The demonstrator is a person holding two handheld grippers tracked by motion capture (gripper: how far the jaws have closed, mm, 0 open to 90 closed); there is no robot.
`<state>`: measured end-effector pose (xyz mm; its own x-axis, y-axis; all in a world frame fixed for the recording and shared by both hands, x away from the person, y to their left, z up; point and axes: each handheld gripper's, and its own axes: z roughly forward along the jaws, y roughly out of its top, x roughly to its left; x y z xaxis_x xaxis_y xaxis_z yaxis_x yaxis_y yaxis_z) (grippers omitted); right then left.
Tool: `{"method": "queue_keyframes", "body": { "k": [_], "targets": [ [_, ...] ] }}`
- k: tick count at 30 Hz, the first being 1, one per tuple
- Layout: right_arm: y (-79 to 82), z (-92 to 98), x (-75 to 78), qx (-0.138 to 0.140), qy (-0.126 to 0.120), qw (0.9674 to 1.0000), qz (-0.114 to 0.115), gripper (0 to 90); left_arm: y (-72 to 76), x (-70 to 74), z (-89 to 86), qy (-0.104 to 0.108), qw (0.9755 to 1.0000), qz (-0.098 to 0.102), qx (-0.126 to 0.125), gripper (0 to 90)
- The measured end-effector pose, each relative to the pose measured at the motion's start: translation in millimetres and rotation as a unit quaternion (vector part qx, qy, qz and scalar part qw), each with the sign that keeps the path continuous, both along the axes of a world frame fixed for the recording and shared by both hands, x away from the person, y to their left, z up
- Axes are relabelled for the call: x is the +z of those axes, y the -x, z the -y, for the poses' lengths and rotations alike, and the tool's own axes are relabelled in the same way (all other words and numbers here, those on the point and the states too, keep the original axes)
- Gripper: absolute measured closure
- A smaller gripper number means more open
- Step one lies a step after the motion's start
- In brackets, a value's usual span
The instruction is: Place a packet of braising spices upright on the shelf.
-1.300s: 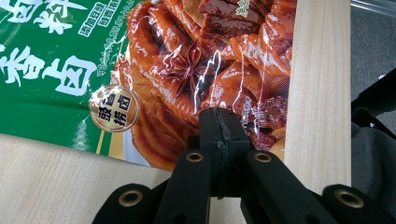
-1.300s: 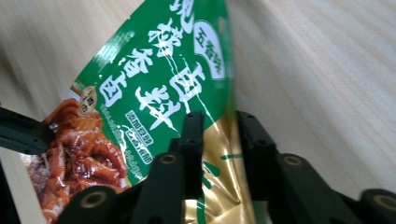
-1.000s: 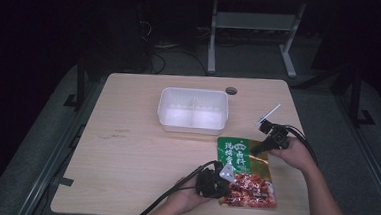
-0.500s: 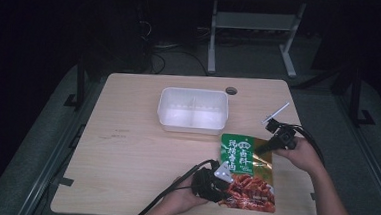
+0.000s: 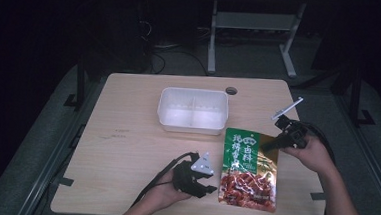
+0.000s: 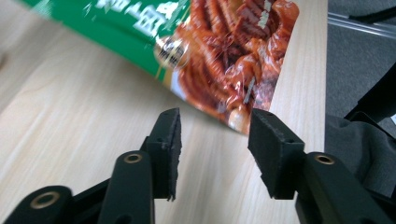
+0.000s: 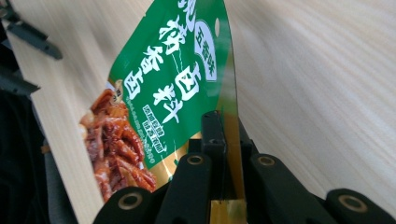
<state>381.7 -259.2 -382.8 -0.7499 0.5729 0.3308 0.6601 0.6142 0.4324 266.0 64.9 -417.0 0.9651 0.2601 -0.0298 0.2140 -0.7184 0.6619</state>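
A green and red food pouch [image 5: 247,166] lies on the wooden table [image 5: 126,143] right of centre, its right edge lifted. My right gripper [image 5: 270,145] is shut on that gold-edged side; in the right gripper view the jaws [image 7: 224,126] pinch the pouch [image 7: 173,79] flat between them. My left gripper [image 5: 210,188] sits just left of the pouch's near corner. Its jaws have just been opening and now stand apart [image 6: 212,130] with nothing between them. The pouch's [image 6: 224,51] corner hangs slightly beyond the tips, untouched.
A white two-compartment container [image 5: 193,110] stands behind the pouch near the table's middle. A round cable hole [image 5: 231,90] is at the far edge. The table's right edge runs close beside the pouch. Metal stand legs [image 5: 212,43] are on the floor beyond.
My left gripper opened, let go of the pouch's left corner and drew back to the left. My right gripper rose and moved right, taking the pouch's edge with it.
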Motion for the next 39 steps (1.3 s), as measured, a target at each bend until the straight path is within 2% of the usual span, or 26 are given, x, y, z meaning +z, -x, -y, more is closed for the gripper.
{"method": "queue_keyframes", "body": {
  "k": [9,20,26,33,39],
  "targets": [
    [13.7,1.6,29.4,0.000,-0.014,0.9996,0.025,89.3,0.3,1.2,-30.4,-0.004,0.9996,0.015,0.022,45.7],
    [29.7,-6.3,60.2,0.011,-0.025,0.9987,0.044,89.3,-2.3,-2.0,-67.6,0.010,0.9979,0.031,0.056,38.3],
    [39.1,-12.0,77.6,0.024,-0.045,0.9974,0.051,89.4,-2.4,-5.4,-83.6,0.005,0.9971,0.031,0.070,37.5],
    [47.1,-20.9,99.7,0.035,-0.046,0.9962,0.065,89.4,-5.0,-10.8,-102.2,0.003,0.9957,0.031,0.088,36.9],
    [47.6,-30.0,112.1,0.037,-0.039,0.9962,0.069,89.5,-4.8,-15.1,-110.3,0.007,0.9949,0.028,0.097,36.5]
  ]
}}
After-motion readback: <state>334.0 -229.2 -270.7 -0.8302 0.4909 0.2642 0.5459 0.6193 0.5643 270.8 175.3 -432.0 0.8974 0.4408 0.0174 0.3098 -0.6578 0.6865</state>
